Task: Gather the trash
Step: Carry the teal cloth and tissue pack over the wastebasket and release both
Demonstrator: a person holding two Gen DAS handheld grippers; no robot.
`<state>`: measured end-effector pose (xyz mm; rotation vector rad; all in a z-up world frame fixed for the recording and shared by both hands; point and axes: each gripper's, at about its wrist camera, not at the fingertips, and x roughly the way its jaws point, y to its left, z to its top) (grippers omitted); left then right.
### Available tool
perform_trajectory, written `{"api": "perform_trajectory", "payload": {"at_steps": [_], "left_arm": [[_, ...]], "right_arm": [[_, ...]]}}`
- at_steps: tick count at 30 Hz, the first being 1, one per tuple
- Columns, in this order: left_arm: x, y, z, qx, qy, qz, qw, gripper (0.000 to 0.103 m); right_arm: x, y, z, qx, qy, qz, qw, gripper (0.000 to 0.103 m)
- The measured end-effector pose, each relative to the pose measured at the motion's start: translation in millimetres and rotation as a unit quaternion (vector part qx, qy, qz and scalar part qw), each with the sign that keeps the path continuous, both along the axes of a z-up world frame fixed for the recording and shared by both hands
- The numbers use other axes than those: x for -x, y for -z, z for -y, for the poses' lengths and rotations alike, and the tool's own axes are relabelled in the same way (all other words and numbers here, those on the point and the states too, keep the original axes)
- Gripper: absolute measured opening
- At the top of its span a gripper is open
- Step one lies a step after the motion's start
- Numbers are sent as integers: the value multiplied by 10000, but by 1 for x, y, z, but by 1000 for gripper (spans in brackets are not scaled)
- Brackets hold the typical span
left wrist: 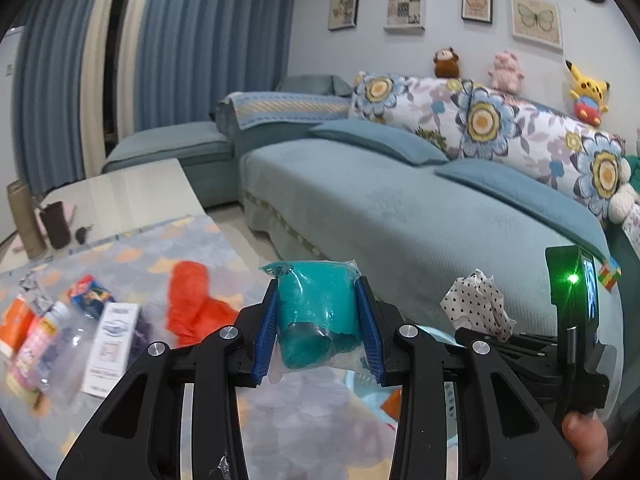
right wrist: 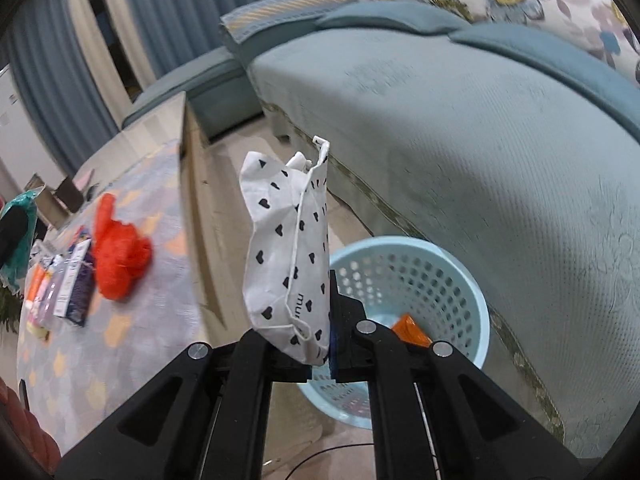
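My left gripper (left wrist: 318, 332) is shut on a teal plastic packet (left wrist: 316, 312), held up over the table's right edge. My right gripper (right wrist: 320, 344) is shut on a white paper bag with black hearts (right wrist: 286, 256), held upright above the floor, just left of the light blue perforated trash basket (right wrist: 452, 280). The bag also shows in the left wrist view (left wrist: 478, 304), and the teal packet at the far left of the right wrist view (right wrist: 18, 236). An orange wrapper (right wrist: 410, 330) lies inside the basket. A crumpled red plastic bag (left wrist: 190, 300) lies on the table.
Boxes and a clear bottle (left wrist: 60, 332) lie at the table's left. A dark cup (left wrist: 56, 224) and a thermos (left wrist: 24, 216) stand at the far end. The teal sofa (left wrist: 400, 208) runs close along the right of the basket.
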<state>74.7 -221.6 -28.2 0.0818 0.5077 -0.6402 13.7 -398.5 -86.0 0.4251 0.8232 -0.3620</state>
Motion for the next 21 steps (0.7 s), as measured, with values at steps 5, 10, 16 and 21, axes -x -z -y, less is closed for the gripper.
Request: {"api": "perform_trajectory", "payload": {"at_steps": [5, 10, 16, 21], "left_arm": [[-12, 21, 29, -95, 242, -326, 9991, 35], [-32, 52, 56, -130, 513, -966, 9939, 35], [-44, 80, 78, -182, 688, -1439, 9870, 36], [-42, 90, 83, -158, 838, -1666, 9823, 46]], "right_arm": [[-1, 20, 20, -218, 212, -314, 9990, 4], [-5, 50, 43, -934, 350, -814, 9917, 4], [-6, 67, 54, -997, 474, -1131, 9874, 4], [-9, 71, 56, -1023, 519, -1226, 9858, 5]]}}
